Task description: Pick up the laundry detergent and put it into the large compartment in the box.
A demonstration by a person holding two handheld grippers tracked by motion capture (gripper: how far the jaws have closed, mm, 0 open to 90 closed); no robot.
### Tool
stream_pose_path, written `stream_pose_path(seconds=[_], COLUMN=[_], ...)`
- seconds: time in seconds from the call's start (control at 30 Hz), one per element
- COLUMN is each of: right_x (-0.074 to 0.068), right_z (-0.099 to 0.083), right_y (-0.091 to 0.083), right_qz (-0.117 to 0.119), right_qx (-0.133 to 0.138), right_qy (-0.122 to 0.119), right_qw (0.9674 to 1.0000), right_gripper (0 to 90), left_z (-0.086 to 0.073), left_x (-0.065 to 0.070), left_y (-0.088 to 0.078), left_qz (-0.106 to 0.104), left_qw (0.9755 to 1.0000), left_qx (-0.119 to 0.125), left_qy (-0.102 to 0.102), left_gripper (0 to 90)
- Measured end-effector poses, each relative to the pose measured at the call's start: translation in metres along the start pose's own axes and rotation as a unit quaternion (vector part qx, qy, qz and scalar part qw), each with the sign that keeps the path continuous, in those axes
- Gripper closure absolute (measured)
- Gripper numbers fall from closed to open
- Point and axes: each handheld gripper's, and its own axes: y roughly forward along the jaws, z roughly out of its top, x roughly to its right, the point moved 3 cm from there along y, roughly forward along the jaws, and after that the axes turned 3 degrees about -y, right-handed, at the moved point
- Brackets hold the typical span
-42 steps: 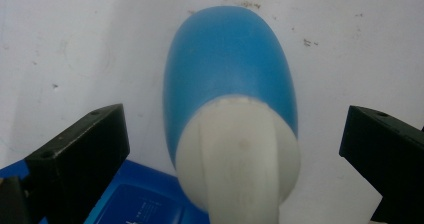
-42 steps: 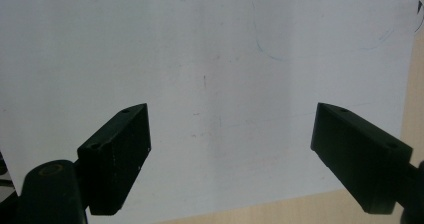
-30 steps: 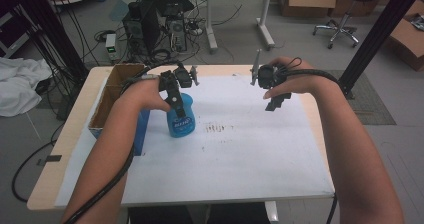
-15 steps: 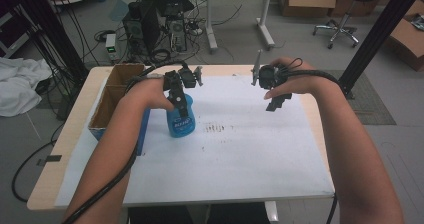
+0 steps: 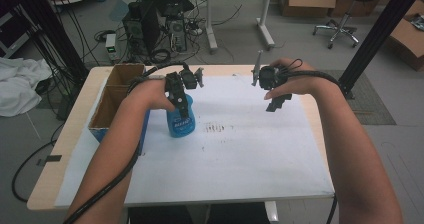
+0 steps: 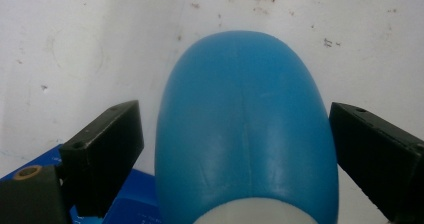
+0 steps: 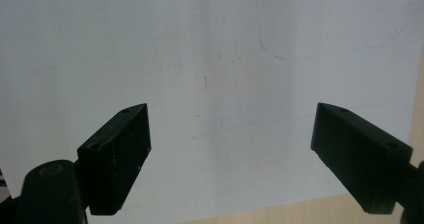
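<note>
- The blue bottle (image 5: pixel 179 120) stands upright on the white sheet (image 5: pixel 240 154) that covers the desk (image 5: pixel 75 134), toward the left part of the sheet and just beside the cardboard box (image 5: pixel 112 101).
- The left tongs (image 5: pixel 181 111) are over the top of the bottle, held by the person's left hand (image 5: pixel 157 95). In the left gripper view the bottle (image 6: pixel 245 134) sits between the two black jaws, which are spread wide with a gap of sheet showing on each side, so they do not press on it.
- The right tongs (image 5: pixel 277 103) hang above the far right part of the sheet, well apart from the bottle, in the person's right hand (image 5: pixel 290 81). In the right gripper view the right tongs (image 7: pixel 230 154) stand wide with nothing between them, just the white sheet (image 7: pixel 215 59) and a strip of bare desk (image 7: pixel 300 214) at the lower edge.
- The box lies along the left edge of the desk, open at the top, with a divider making two compartments.
- A small patch of dark smudges (image 5: pixel 216 129) marks the sheet just to the right of the bottle.
- Black cables trail from both tongs back along the forearms.
</note>
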Motion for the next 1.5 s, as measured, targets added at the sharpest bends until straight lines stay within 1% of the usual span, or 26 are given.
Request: stream_pose_path(seconds=[0.07, 0.13, 0.17, 0.2, 0.3, 0.43, 0.53, 0.7, 0.83, 0.9, 0.97, 1.0, 1.1, 1.23, 1.43, 1.5], right_x=[0.0, 0.001, 0.001, 0.001, 0.001, 0.001, 0.002, 0.003, 0.004, 0.004, 0.004, 0.004, 0.004, 0.005, 0.005, 0.005], right_z=[0.0, 0.0, 0.0, 0.0, 0.0, -0.001, -0.001, -0.001, -0.001, -0.001, -0.001, -0.001, -0.001, -0.001, -0.001, -0.001], right_y=[0.001, 0.001, 0.002, 0.002, 0.002, 0.004, 0.005, 0.006, 0.008, 0.008, 0.008, 0.009, 0.009, 0.01, 0.012, 0.012], right_qz=[0.0, 0.0, 0.001, 0.0, 0.001, 0.002, 0.002, 0.002, 0.004, 0.004, 0.005, 0.005, 0.005, 0.005, 0.006, 0.006], right_qx=[0.0, 0.001, 0.002, 0.001, 0.002, 0.0, 0.0, 0.001, 0.003, 0.002, 0.001, 0.001, 0.001, 0.001, 0.002, 0.003], right_qy=[0.0, 0.0, 0.0, 0.0, 0.0, 0.002, 0.003, 0.004, 0.004, 0.004, 0.005, 0.004, 0.005, 0.006, 0.007, 0.008], right_qw=[1.0, 1.0, 1.0, 1.0, 1.0, 1.0, 1.0, 1.0, 1.0, 1.0, 1.0, 1.0, 1.0, 1.0, 1.0, 1.0], right_gripper=[16.3, 16.3, 16.3, 16.3, 16.3, 16.3, 16.3, 16.3, 16.3, 16.3, 16.3, 16.3, 16.3, 16.3, 16.3, 16.3], left_z=[0.0, 0.001, 0.001, 0.001, 0.001, 0.001, 0.0, 0.001, 0.0, 0.0, -0.001, -0.001, -0.001, 0.0, 0.001, 0.001], left_x=[0.0, 0.0, 0.0, 0.0, -0.001, 0.0, 0.0, 0.0, 0.0, 0.0, -0.001, -0.001, -0.001, -0.001, -0.001, -0.002], left_y=[0.0, -0.002, -0.002, -0.002, -0.001, 0.0, 0.0, 0.0, 0.0, -0.001, -0.001, -0.001, -0.001, -0.001, -0.001, 0.0], left_qz=[-0.001, 0.001, 0.001, 0.0, 0.001, -0.008, -0.01, -0.013, -0.013, -0.016, -0.016, -0.015, -0.016, -0.012, -0.007, -0.007], left_qw=[1.0, 1.0, 1.0, 1.0, 1.0, 0.9999, 0.9998, 0.9998, 0.9998, 0.9998, 0.9998, 0.9998, 0.9998, 0.9997, 0.9997, 0.9996], left_qx=[0.0, 0.001, 0.001, -0.002, -0.003, -0.005, -0.007, -0.01, -0.01, -0.009, -0.007, -0.008, -0.007, -0.015, -0.019, -0.019], left_qy=[-0.001, -0.001, -0.001, -0.005, -0.004, -0.011, -0.013, -0.01, -0.01, -0.011, -0.009, -0.011, -0.014, -0.018, -0.017, -0.02], left_gripper=[10.7, 16.4, 16.5, 16.5, 19.0, 21.2, 23.7, 27.3, 28.2, 32.9, 34.1, 36.6, 37.3, 37.7, 38.2, 38.4])
